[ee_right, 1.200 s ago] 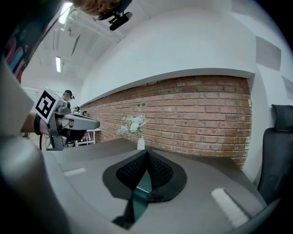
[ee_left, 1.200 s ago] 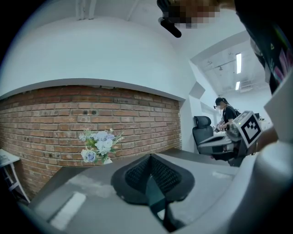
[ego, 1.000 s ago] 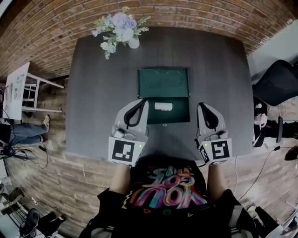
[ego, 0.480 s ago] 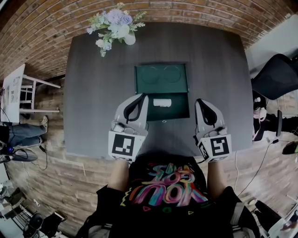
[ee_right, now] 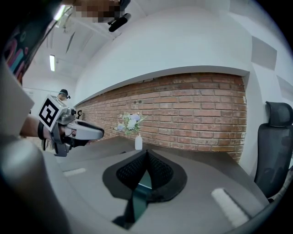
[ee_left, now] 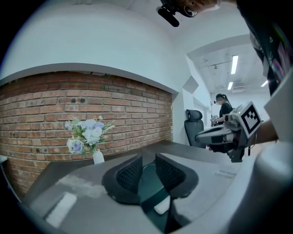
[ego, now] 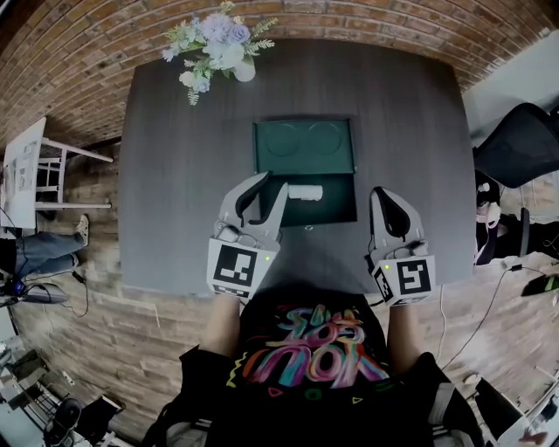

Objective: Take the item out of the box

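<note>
An office or studio-type rm was indicated. A red brick wall (ego: 367, 22) was seen at 12 o'clock, w/ white plaster above it in both gripper views. A dark grey table (ego: 175, 175) was set at centre, w/ a white vase of flowers (ego: 214, 44) at its 11 o'clock corner. A black high-back office chair (ego: 515, 153) was parked at 3 o'clock, and a small white side table (ego: 26, 170) at 9 o'clock. A wood-plank floor (ego: 113, 340) was noted, w/ cables (ego: 44, 294) trailed at 8 o'clock. Ceiling strip lights (ee_left: 234, 64) & a person in the bkgd (ee_left: 224, 107) were seen at approx 2 o'clock in the left gripper view.
</note>
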`<move>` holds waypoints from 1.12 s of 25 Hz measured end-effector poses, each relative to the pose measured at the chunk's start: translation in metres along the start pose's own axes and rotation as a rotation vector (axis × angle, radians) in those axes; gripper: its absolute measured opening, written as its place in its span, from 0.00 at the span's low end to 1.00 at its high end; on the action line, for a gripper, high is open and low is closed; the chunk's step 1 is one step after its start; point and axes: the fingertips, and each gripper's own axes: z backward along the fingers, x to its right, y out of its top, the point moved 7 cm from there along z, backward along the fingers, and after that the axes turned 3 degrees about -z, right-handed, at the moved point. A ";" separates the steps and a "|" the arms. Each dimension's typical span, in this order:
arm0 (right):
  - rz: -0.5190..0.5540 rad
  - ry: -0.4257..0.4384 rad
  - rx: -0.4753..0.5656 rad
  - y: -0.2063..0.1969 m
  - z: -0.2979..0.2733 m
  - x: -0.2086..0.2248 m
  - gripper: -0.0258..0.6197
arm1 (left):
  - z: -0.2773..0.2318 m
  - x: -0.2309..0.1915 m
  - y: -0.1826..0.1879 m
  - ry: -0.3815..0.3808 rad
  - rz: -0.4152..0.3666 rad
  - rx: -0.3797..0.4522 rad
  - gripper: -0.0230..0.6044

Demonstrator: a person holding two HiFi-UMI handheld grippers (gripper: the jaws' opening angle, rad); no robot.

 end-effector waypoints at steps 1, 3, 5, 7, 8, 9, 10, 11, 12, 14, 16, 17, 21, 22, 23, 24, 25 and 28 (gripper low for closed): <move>-0.002 -0.002 -0.001 0.000 0.000 0.001 0.04 | -0.003 0.000 -0.002 -0.022 -0.029 -0.006 0.16; -0.007 -0.006 -0.003 -0.002 0.001 0.002 0.04 | -0.008 0.003 -0.005 -0.066 -0.070 -0.024 0.16; -0.011 -0.009 -0.006 -0.003 0.002 0.002 0.04 | -0.013 0.007 -0.010 -0.095 -0.087 -0.049 0.17; -0.014 -0.012 -0.010 -0.005 0.003 0.003 0.04 | -0.017 0.010 -0.015 -0.120 -0.101 -0.073 0.19; -0.016 -0.014 -0.010 -0.005 0.003 0.003 0.04 | -0.020 0.012 -0.017 -0.134 -0.110 -0.085 0.19; -0.018 -0.016 -0.010 -0.006 0.004 0.004 0.04 | -0.023 0.014 -0.019 -0.150 -0.121 -0.098 0.21; -0.020 -0.018 -0.011 -0.006 0.004 0.004 0.04 | -0.026 0.017 -0.022 -0.167 -0.132 -0.112 0.22; -0.022 -0.020 -0.012 -0.007 0.005 0.005 0.04 | -0.029 0.019 -0.025 -0.184 -0.144 -0.127 0.22; -0.024 -0.022 -0.013 -0.008 0.005 0.006 0.04 | -0.031 0.022 -0.029 -0.201 -0.153 -0.144 0.22; -0.029 -0.027 -0.017 -0.010 0.006 0.007 0.04 | -0.036 0.027 -0.041 -0.230 -0.162 -0.188 0.24; -0.032 -0.029 -0.020 -0.012 0.007 0.008 0.04 | -0.042 0.031 -0.051 -0.260 -0.180 -0.227 0.26; -0.033 -0.030 -0.021 -0.013 0.006 0.009 0.04 | -0.045 0.033 -0.056 -0.274 -0.195 -0.244 0.26; -0.038 -0.032 -0.027 -0.016 0.008 0.011 0.04 | -0.056 0.043 -0.071 -0.341 -0.262 -0.315 0.31; -0.040 -0.033 -0.029 -0.017 0.009 0.011 0.04 | -0.058 0.045 -0.074 -0.356 -0.278 -0.332 0.32; -0.041 -0.033 -0.030 -0.018 0.010 0.012 0.04 | -0.060 0.048 -0.078 -0.369 -0.293 -0.347 0.33; -0.043 -0.033 -0.031 -0.019 0.011 0.012 0.04 | -0.063 0.050 -0.081 -0.381 -0.306 -0.360 0.33; -0.044 -0.034 -0.033 -0.020 0.011 0.013 0.04 | -0.065 0.051 -0.085 -0.392 -0.316 -0.373 0.33; -0.050 -0.038 -0.036 -0.023 0.012 0.015 0.04 | -0.072 0.055 -0.094 -0.417 -0.341 -0.411 0.34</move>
